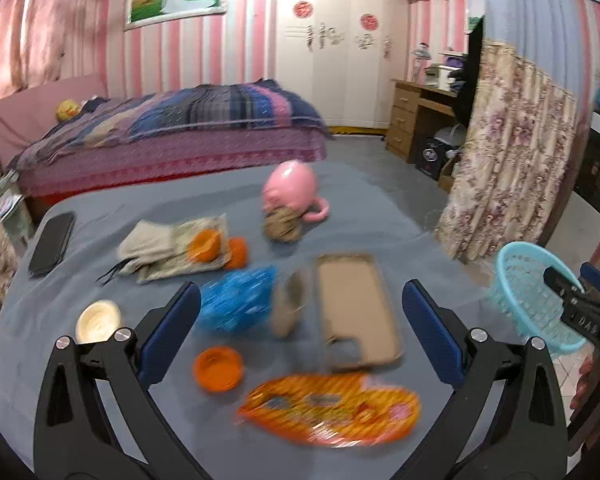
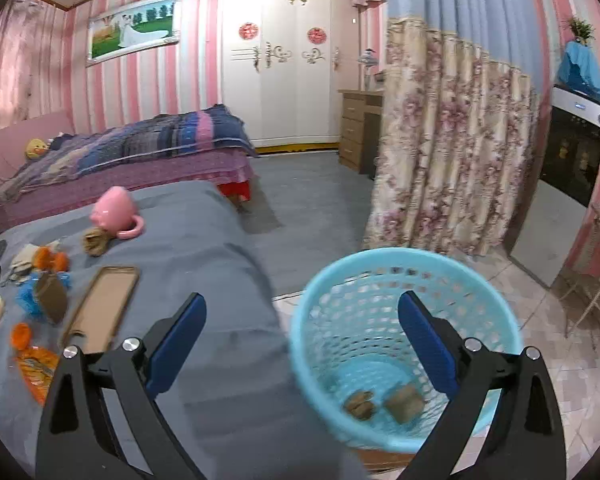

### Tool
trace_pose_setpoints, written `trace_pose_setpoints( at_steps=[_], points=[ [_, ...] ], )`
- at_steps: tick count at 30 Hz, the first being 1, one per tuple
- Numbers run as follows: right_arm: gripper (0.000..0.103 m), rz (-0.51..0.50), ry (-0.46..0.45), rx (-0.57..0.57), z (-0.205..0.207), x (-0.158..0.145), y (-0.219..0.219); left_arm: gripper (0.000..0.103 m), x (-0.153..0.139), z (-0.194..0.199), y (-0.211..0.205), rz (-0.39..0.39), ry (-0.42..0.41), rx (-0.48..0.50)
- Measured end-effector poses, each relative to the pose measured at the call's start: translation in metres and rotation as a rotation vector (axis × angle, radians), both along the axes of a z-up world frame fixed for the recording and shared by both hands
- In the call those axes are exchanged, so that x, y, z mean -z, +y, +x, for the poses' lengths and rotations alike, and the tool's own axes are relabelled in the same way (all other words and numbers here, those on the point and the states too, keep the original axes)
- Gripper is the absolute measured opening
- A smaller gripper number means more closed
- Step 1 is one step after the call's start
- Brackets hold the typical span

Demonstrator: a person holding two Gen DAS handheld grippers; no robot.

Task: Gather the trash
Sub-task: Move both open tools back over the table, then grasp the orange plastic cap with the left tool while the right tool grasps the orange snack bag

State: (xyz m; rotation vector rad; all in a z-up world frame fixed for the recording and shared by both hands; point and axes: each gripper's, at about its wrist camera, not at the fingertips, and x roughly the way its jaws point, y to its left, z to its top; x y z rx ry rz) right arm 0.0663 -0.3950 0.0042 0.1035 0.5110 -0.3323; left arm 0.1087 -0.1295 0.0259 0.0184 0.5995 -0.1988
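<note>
Right gripper (image 2: 302,340): spread, empty, above the perforated light-blue plastic basket (image 2: 384,280).
Left gripper (image 1: 300,312): spread, empty.
Next: pinch the crumpled blue wrapper (image 1: 236,300), probably trash, at 11 o'clock.

The left wrist view looks forward and down from low over the grey-covered bench (image 1: 100,216), close to its clutter. The right wrist view sits further right, above the blue basket (image 2: 496,300) beside the bench. Both share the bench, basket, bed (image 1: 172,136) and wardrobe (image 2: 280,92).
</note>
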Motion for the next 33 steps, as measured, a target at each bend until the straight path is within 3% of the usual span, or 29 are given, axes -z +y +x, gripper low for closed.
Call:
trace_pose_setpoints(
  at_steps=[9, 16, 22, 25, 28, 30, 33],
  points=[
    [0.099, 0.000, -0.021, -0.091, 0.007, -0.007, 0.059, 0.097, 0.037, -0.008, 0.074, 0.019, 0.069, -0.094],
    [0.099, -0.007, 0.011, -0.110, 0.015, 0.015, 0.089, 0.097, 0.077, -0.008, 0.113, 0.031, 0.150, -0.137],
    [0.099, -0.078, 0.031, -0.090, 0.020, 0.023, 0.096, 0.097, 0.083, 0.006, 0.104, 0.018, 0.171, -0.107],
    [0.099, -0.057, 0.067, -0.088, 0.023, 0.027, 0.091, 0.097, 0.084, 0.018, 0.088, 0.045, 0.184, -0.089],
    [0.099, -0.036, 0.094, -0.078, 0.023, 0.033, 0.086, 0.097, 0.087, 0.029, 0.075, 0.025, 0.210, -0.047],
    [0.099, -0.022, 0.104, -0.085, 0.023, 0.035, 0.084, 0.094, 0.091, 0.038, 0.067, 0.017, 0.239, -0.028],
    [0.099, -0.022, 0.112, -0.104, 0.023, 0.037, 0.087, 0.068, 0.098, 0.047, 0.061, 0.019, 0.283, -0.014]
  ],
)
